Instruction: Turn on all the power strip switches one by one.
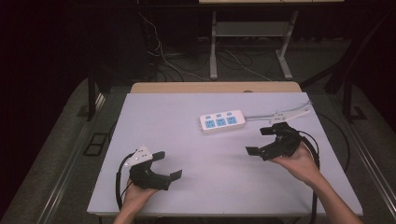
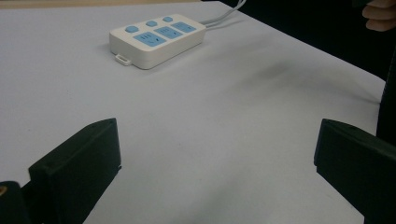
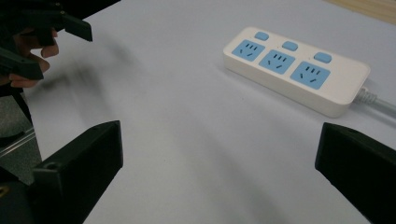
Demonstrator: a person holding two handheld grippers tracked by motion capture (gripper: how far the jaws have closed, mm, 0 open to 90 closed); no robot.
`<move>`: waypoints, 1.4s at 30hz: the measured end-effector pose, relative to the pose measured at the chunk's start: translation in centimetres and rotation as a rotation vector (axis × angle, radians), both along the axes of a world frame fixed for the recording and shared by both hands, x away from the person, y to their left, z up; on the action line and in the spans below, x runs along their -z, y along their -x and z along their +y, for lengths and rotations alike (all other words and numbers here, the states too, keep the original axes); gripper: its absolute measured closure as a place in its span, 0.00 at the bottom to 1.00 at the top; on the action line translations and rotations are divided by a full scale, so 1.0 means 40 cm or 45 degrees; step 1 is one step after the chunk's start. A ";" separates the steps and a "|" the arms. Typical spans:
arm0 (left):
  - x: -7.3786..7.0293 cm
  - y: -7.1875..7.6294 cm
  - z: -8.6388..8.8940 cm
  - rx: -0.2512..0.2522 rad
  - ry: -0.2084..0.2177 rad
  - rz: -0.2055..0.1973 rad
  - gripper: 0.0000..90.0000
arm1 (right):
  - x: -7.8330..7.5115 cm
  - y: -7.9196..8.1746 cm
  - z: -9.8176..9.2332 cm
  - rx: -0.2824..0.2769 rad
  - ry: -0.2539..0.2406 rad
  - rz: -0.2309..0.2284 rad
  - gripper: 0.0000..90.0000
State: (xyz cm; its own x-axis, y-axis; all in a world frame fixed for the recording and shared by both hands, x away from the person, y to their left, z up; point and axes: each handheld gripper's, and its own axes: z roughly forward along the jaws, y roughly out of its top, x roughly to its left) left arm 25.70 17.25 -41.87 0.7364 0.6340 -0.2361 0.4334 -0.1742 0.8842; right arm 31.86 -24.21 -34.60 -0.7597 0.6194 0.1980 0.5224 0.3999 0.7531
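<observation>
A white power strip (image 1: 222, 121) with three blue sockets and three blue buttons lies flat on the pale table (image 1: 187, 140), toward the back right of centre. It also lies ahead in the left gripper view (image 2: 158, 38) and in the right gripper view (image 3: 295, 67). Its grey cable (image 1: 261, 116) runs right to a white plug piece (image 1: 289, 114) near the table's right edge. My left gripper (image 1: 168, 164) rests open at the front left, nothing between its jaws. Just right of the strip, my right gripper (image 1: 260, 141) stands open and holds nothing.
A wooden strip (image 1: 215, 87) borders the table's far edge. Beyond it stand white desk legs (image 1: 213, 46) and loose cables (image 1: 163, 56) on a dark floor. In the right gripper view the other hand and its gripper (image 3: 32, 42) sit at the far left.
</observation>
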 end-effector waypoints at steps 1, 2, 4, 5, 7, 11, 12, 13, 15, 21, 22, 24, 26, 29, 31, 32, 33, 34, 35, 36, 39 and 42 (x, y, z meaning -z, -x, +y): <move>0.000 0.000 0.000 -0.001 0.001 0.000 0.00 | -0.003 -0.005 0.002 0.000 0.000 0.000 0.01; 0.000 0.000 0.001 -0.003 0.001 0.000 0.00 | -0.008 -0.017 0.007 -0.002 0.004 0.000 0.01; 0.000 0.000 0.002 -0.002 0.001 0.001 0.00 | -0.010 -0.023 0.009 -0.003 0.005 0.001 0.01; 0.000 0.000 0.002 -0.002 0.002 0.001 0.00 | -0.012 -0.029 0.011 -0.003 0.006 0.002 0.01; 0.000 0.000 0.003 -0.001 0.002 0.002 0.00 | -0.015 -0.040 0.015 -0.004 0.005 0.005 0.01; 0.000 0.000 0.003 -0.002 0.002 0.003 0.00 | -0.015 -0.066 0.026 -0.017 0.006 0.021 0.01; 0.000 0.000 0.003 -0.003 0.001 0.003 0.00 | -0.015 -0.072 0.030 -0.019 0.006 0.022 0.01; 0.001 -0.001 0.003 -0.003 0.001 0.004 0.00 | -0.015 -0.077 0.033 -0.019 0.006 0.024 0.01; 0.000 0.000 0.003 -0.002 0.001 0.003 0.00 | -0.015 -0.088 0.039 -0.021 0.011 0.029 0.01; 0.001 -0.001 0.004 -0.004 0.003 0.004 0.00 | -0.015 -0.118 0.054 -0.020 0.029 0.047 0.01; 0.001 -0.001 0.004 -0.005 0.005 0.005 0.00 | -0.016 -0.123 0.057 -0.019 0.030 0.051 0.01; 0.001 -0.001 0.004 -0.005 0.004 0.006 0.00 | -0.018 -0.134 0.062 -0.013 0.030 0.058 0.01; 0.001 -0.001 0.004 -0.005 0.004 0.006 0.00 | -0.022 -0.146 0.066 -0.012 0.024 0.060 0.01; 0.002 -0.001 0.003 -0.002 0.002 0.005 0.00 | -0.030 -0.162 0.073 -0.003 0.015 0.061 0.01; 0.003 -0.001 0.004 0.001 0.005 0.008 0.00 | -0.035 -0.173 0.080 -0.003 0.015 0.058 0.01; 0.003 -0.002 0.004 0.001 0.005 0.009 0.00 | -0.037 -0.178 0.083 -0.003 0.017 0.055 0.01; 0.003 -0.002 0.004 0.002 0.006 0.009 0.00 | -0.040 -0.183 0.088 0.000 0.016 0.056 0.01; 0.003 -0.002 0.004 0.001 0.007 0.011 0.00 | -0.043 -0.187 0.091 0.000 0.017 0.055 0.01; 0.004 -0.002 0.004 0.001 0.008 0.011 0.00 | -0.046 -0.192 0.096 0.002 0.013 0.060 0.01; 0.004 -0.002 0.005 0.001 0.008 0.011 0.00 | -0.048 -0.197 0.100 0.000 0.013 0.057 0.01; 0.003 -0.002 0.005 -0.001 0.011 0.012 0.00 | -0.056 -0.210 0.114 -0.001 0.016 0.056 0.01; 0.003 -0.001 0.007 -0.003 0.013 0.010 0.00 | -0.064 -0.224 0.129 0.000 0.018 0.053 0.01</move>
